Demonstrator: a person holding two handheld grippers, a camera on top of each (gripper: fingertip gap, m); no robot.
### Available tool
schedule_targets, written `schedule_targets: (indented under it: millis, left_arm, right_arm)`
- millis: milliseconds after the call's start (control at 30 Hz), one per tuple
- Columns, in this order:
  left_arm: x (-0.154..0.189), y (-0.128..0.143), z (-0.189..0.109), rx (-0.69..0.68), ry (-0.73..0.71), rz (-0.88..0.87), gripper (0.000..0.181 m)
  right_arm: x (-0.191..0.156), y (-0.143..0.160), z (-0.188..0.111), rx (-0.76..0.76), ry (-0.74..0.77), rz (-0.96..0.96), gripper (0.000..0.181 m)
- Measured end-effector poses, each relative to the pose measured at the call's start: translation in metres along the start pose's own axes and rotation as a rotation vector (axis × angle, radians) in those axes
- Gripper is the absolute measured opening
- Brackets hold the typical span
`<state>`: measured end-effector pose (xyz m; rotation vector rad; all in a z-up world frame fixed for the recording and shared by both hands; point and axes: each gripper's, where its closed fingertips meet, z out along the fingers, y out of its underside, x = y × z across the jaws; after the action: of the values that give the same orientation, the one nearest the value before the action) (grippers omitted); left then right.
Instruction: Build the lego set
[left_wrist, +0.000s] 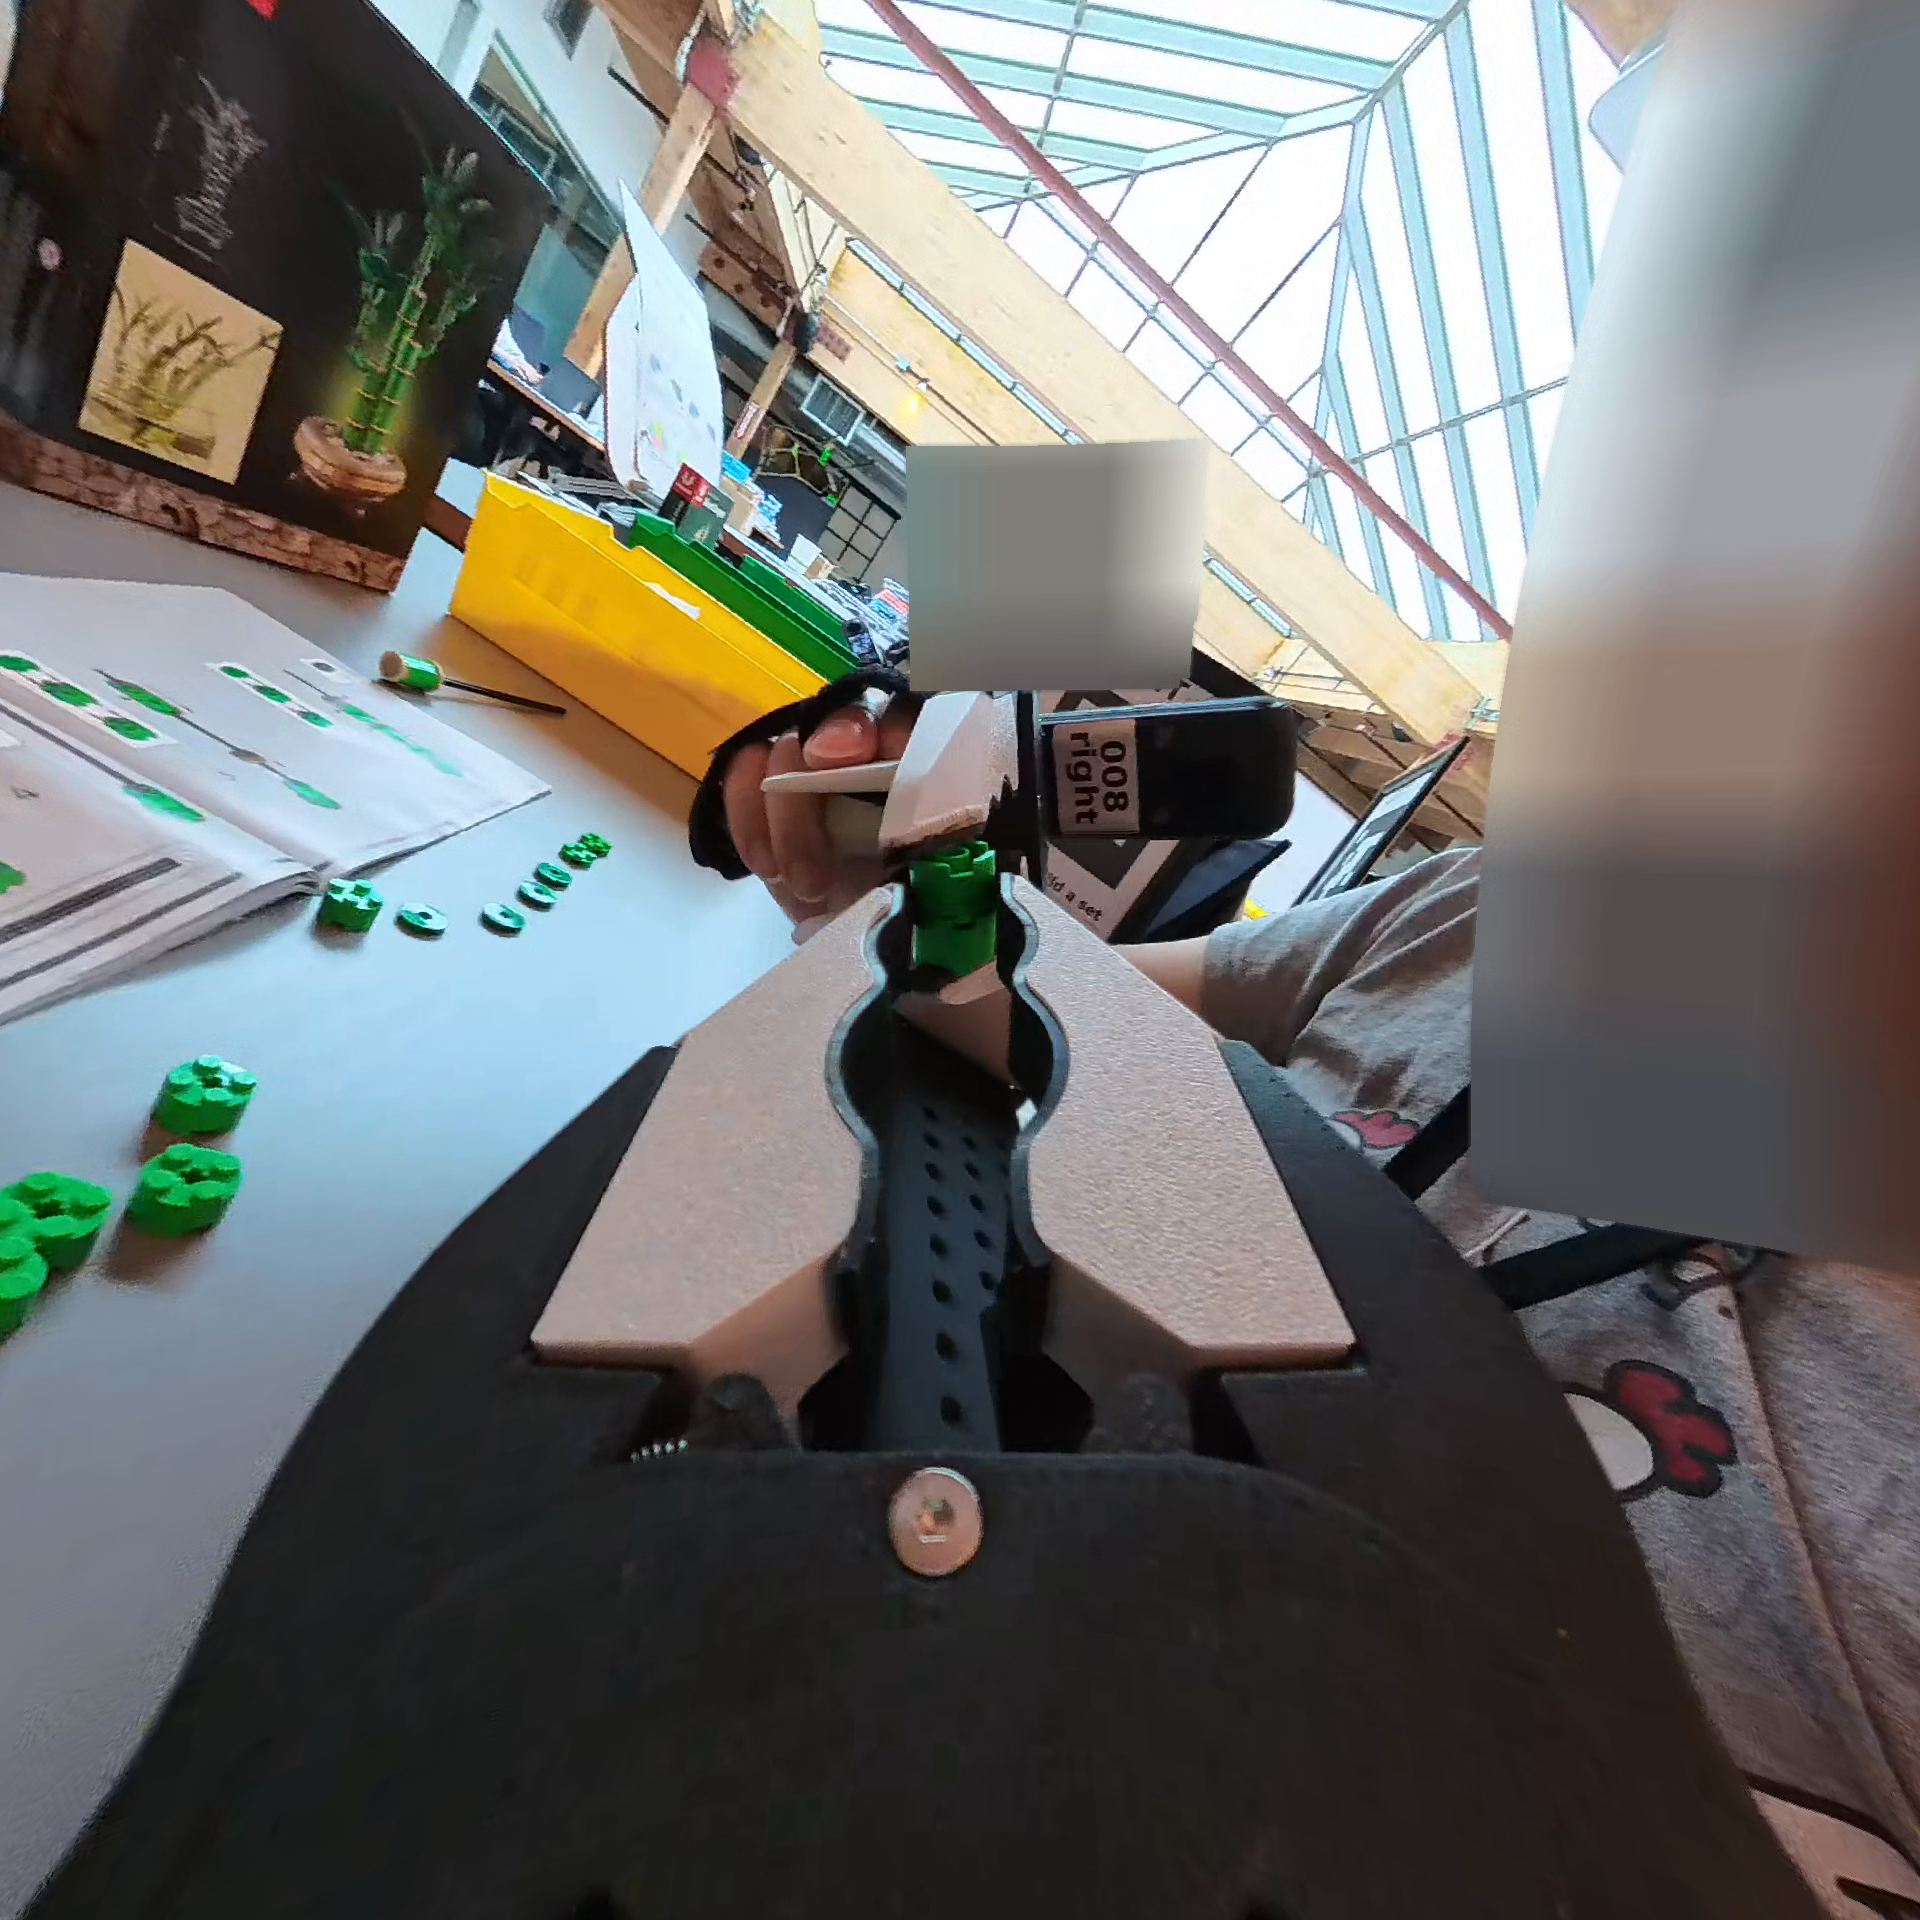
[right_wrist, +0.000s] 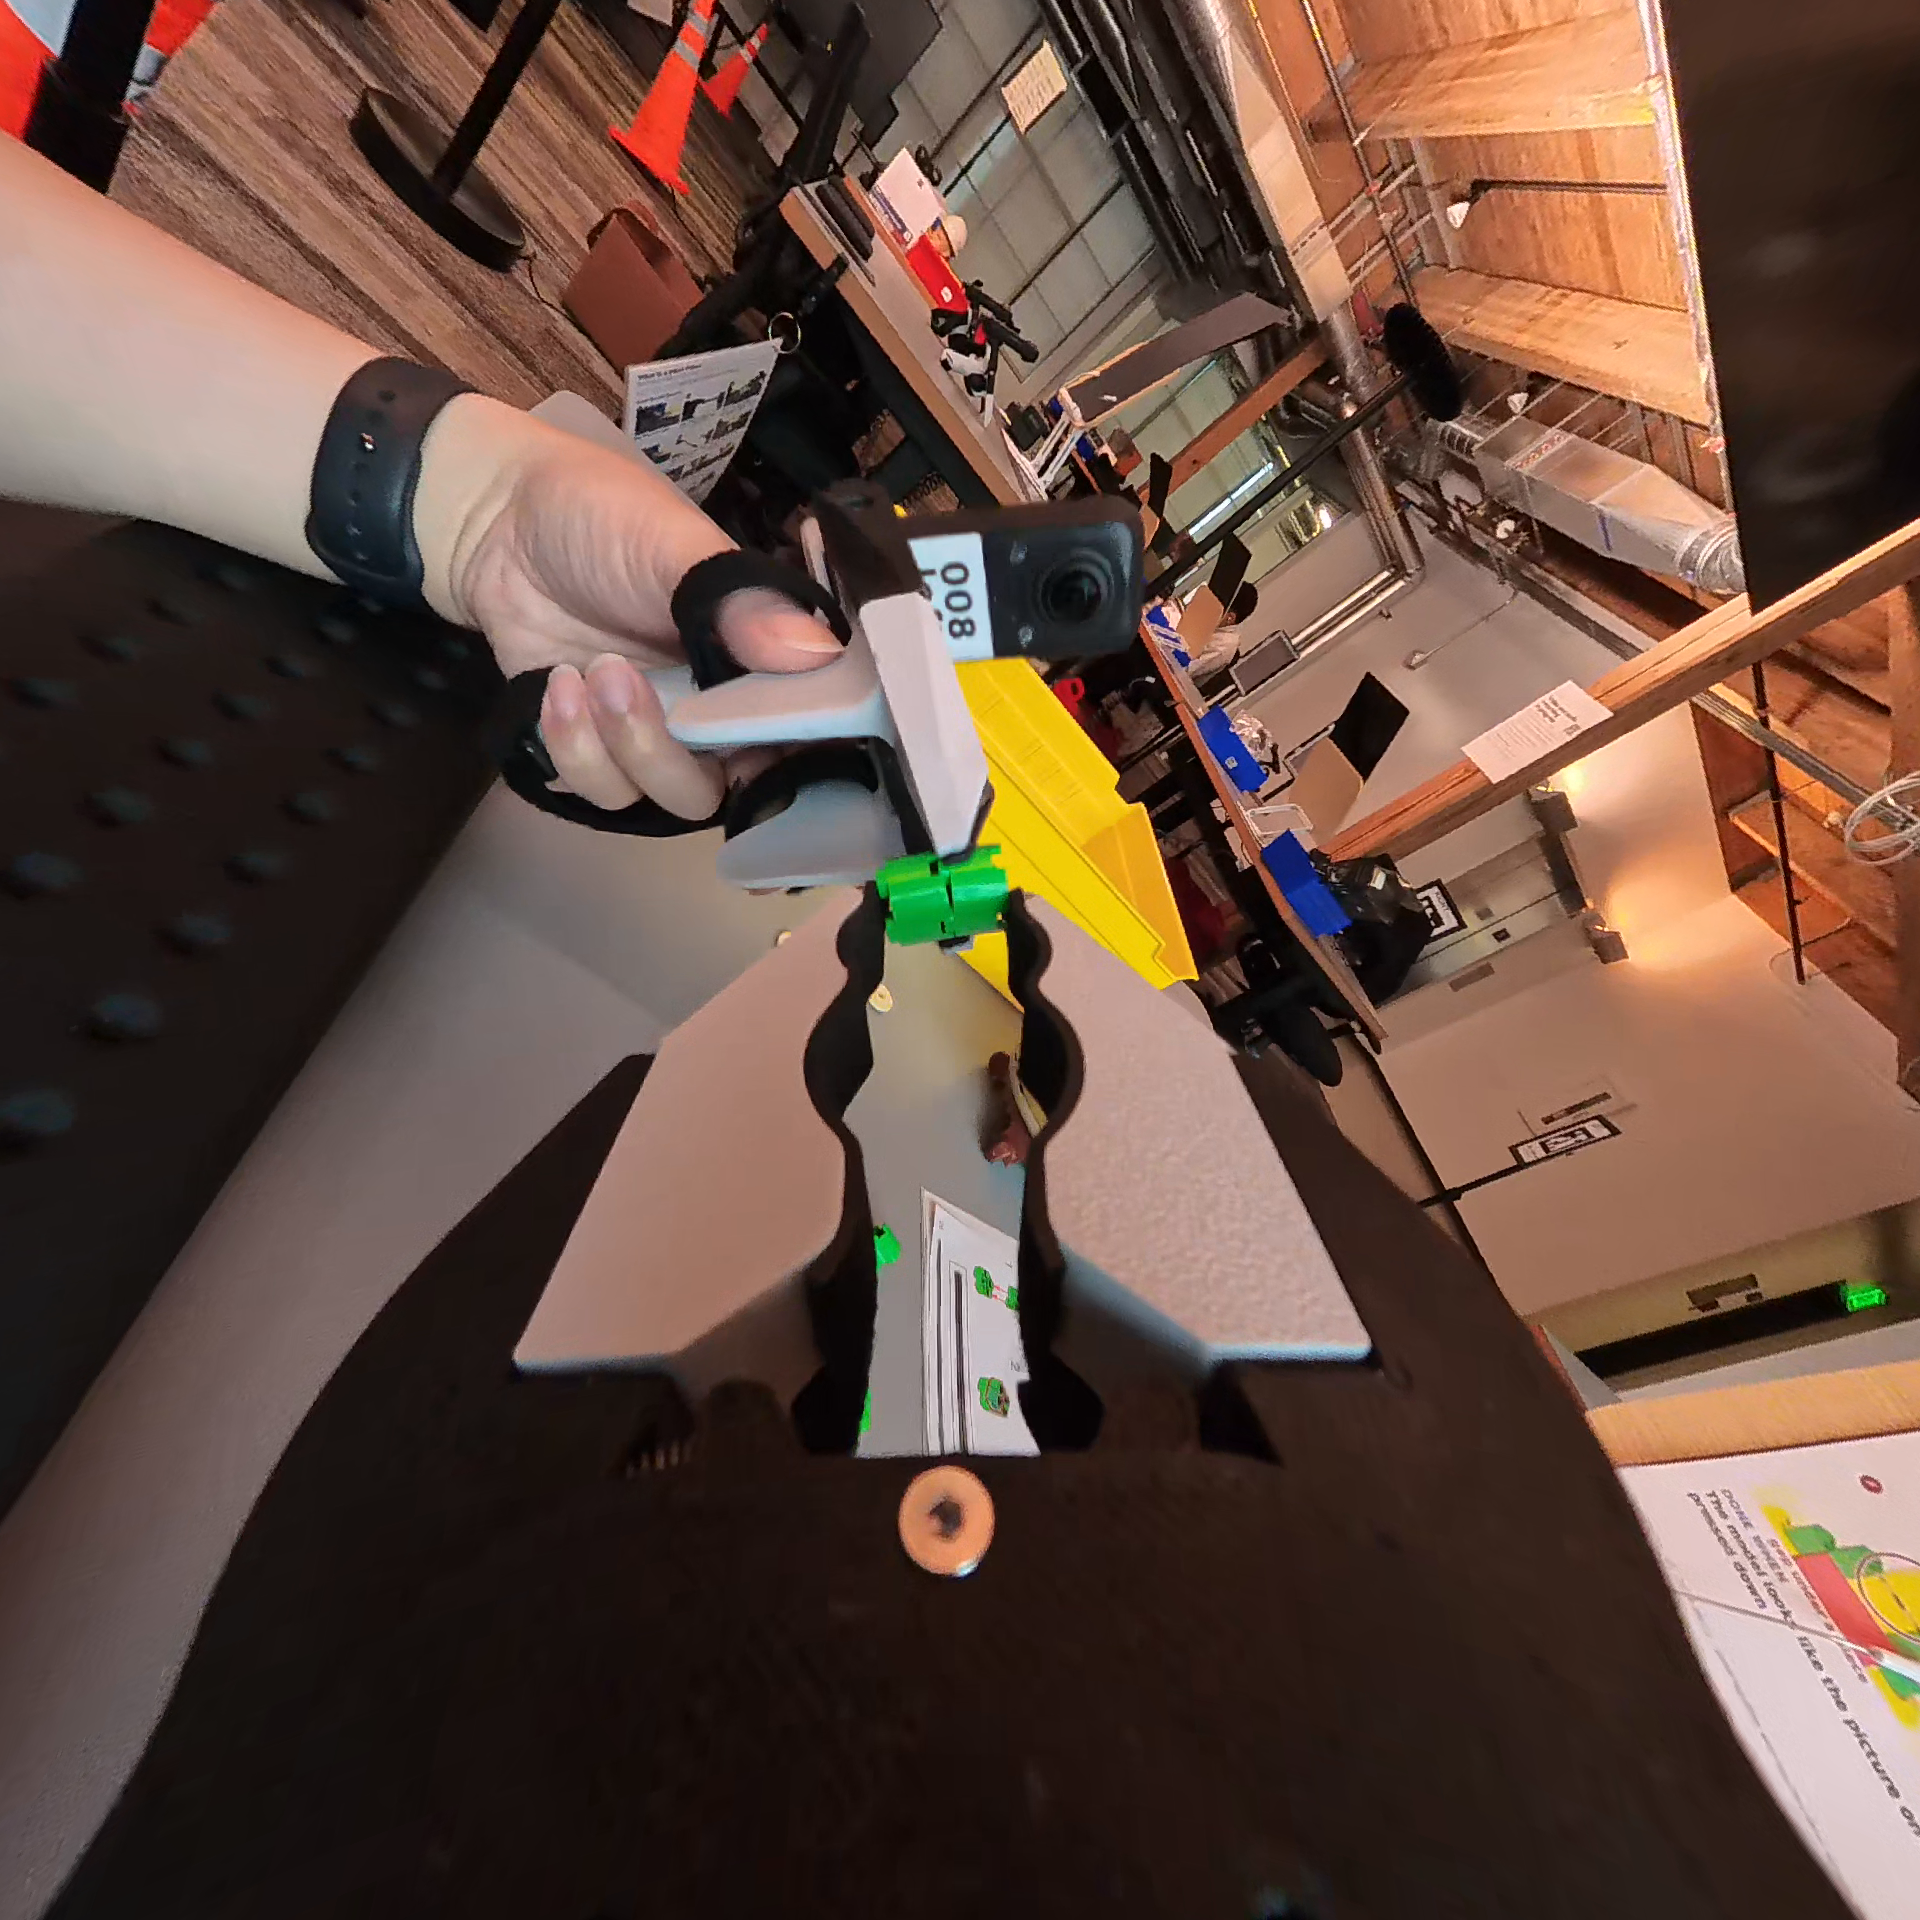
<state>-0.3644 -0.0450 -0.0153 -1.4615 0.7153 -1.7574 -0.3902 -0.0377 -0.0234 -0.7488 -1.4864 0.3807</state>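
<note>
**Green bamboo stalk barely begun, most bricks still on the table**

Green round bricks make up the only assembly in hand: a short stack (left_wrist: 951, 904) held in the air between the two tools, above the grey table (left_wrist: 436, 1049). The left gripper (left_wrist: 951, 914) pinches the stack's lower part between its tan fingertips, and the right gripper (right_wrist: 940, 904) closes on the same stack from the opposite end, so both tongs are pressed onto it. By the look of it, a brick is being pushed home onto the stack.

Much seems left to do. Several loose green round bricks (left_wrist: 203, 1091) lie at the table's near left, and a row of small green round plates (left_wrist: 504, 914) runs beside the open instruction booklet (left_wrist: 208, 769). A short green piece on a thin black rod (left_wrist: 416, 670) rests beyond the booklet, near the yellow bin (left_wrist: 582, 603). The set's box (left_wrist: 239, 281) pictures tall stalks in a pot, so this stack is likely an early segment only.
</note>
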Motion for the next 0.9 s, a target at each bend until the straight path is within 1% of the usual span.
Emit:
schedule_targets:
  millis: [67, 200, 267, 333, 400, 467, 500, 567, 600, 700, 800, 900]
  left_arm:
    - [-0.005, -0.001, -0.001, -0.001, -0.043, 0.034, 0.013]
    - [-0.011, 0.001, 0.005, -0.018, -0.084, 0.031, 0.013]
    - [-0.019, 0.006, 0.012, -0.060, -0.150, 0.058, 0.012]
    - [-0.022, 0.012, 0.021, -0.112, -0.183, 0.083, 0.013]
    - [-0.027, 0.018, 0.030, -0.152, -0.209, 0.084, 0.013]
    - [-0.032, 0.019, 0.034, -0.158, -0.237, 0.075, 0.013]
    - [-0.033, 0.019, 0.035, -0.153, -0.244, 0.073, 0.013]
    - [-0.034, 0.017, 0.035, -0.129, -0.240, 0.056, 0.013]
    - [-0.033, 0.017, 0.035, -0.115, -0.230, 0.040, 0.013]
    - [-0.036, 0.015, 0.035, -0.086, -0.245, 0.024, 0.013]
    - [-0.041, 0.015, 0.035, -0.077, -0.285, 0.038, 0.013]
    - [-0.043, 0.015, 0.035, -0.069, -0.293, 0.028, 0.013]
  right_arm:
    - [0.001, 0.006, 0.003, -0.028, 0.007, 0.016, 0.024]
    - [0.005, 0.027, 0.014, -0.154, 0.041, 0.007, 0.051]
    - [0.004, 0.041, 0.020, -0.235, 0.049, -0.017, 0.057]
    - [0.004, 0.051, 0.023, -0.298, 0.060, -0.055, 0.060]
    - [0.004, 0.060, 0.025, -0.355, 0.066, -0.084, 0.062]
    - [0.004, 0.067, 0.026, -0.399, 0.068, -0.103, 0.062]
    - [0.005, 0.069, 0.026, -0.415, 0.070, -0.106, 0.061]
    - [0.005, 0.072, 0.025, -0.437, 0.067, -0.103, 0.053]
    - [0.005, 0.075, 0.025, -0.452, 0.068, -0.101, 0.052]
    - [0.006, 0.079, 0.026, -0.489, 0.079, -0.110, 0.042]
    - [0.008, 0.087, 0.026, -0.535, 0.096, -0.093, 0.042]
    - [0.008, 0.089, 0.027, -0.541, 0.102, -0.062, 0.042]
